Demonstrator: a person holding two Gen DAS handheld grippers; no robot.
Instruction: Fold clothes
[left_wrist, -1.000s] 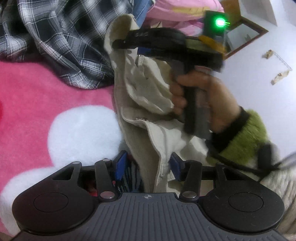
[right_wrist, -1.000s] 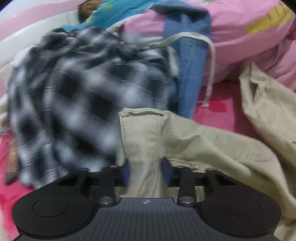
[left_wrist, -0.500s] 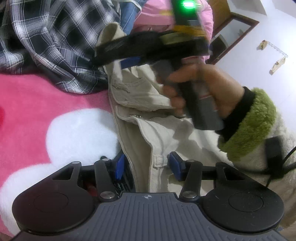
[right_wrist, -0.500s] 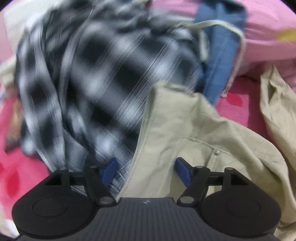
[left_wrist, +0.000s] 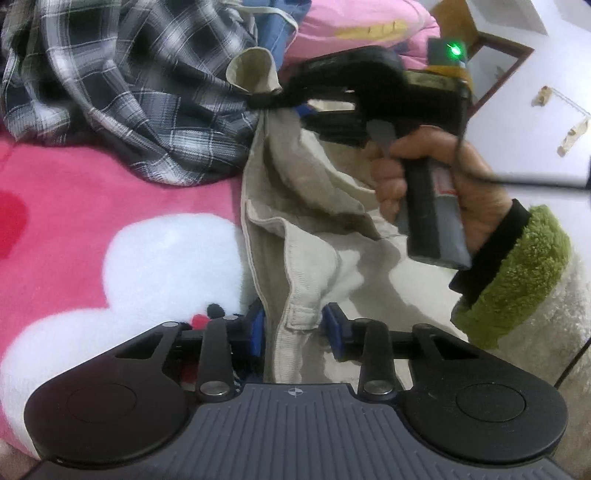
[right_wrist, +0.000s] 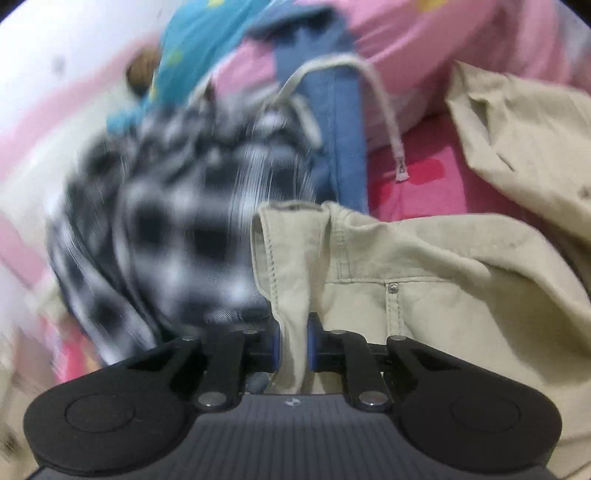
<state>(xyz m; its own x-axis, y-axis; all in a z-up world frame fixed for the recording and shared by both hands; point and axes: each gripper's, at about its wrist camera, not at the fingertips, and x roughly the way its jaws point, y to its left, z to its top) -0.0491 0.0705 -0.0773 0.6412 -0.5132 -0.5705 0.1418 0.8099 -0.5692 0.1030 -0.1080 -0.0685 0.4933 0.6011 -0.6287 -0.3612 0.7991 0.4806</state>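
Note:
Beige trousers (left_wrist: 314, 206) lie crumpled on a pink blanket (left_wrist: 74, 192), with their waistband lifted. My left gripper (left_wrist: 295, 328) has its jaws closing on the waistband beside a belt loop, blue pads against the cloth on both sides. In the left wrist view my right gripper (left_wrist: 266, 99) pinches a far corner of the same waistband, held by a hand (left_wrist: 436, 184). In its own view the right gripper (right_wrist: 293, 343) is closing, with a fold of the beige trousers (right_wrist: 406, 280) squeezed between the pads.
A black-and-white plaid shirt (left_wrist: 140, 96) is heaped just left of the trousers. Behind it lie a blue denim garment (right_wrist: 343, 122) with a white drawstring, a teal cloth (right_wrist: 192, 48) and pink bedding (left_wrist: 354, 22). A green fuzzy cuff (left_wrist: 517, 273) is at the right.
The right gripper opened wide, moved along the waistband and closed on a fold of it. The left jaws narrowed on the waistband.

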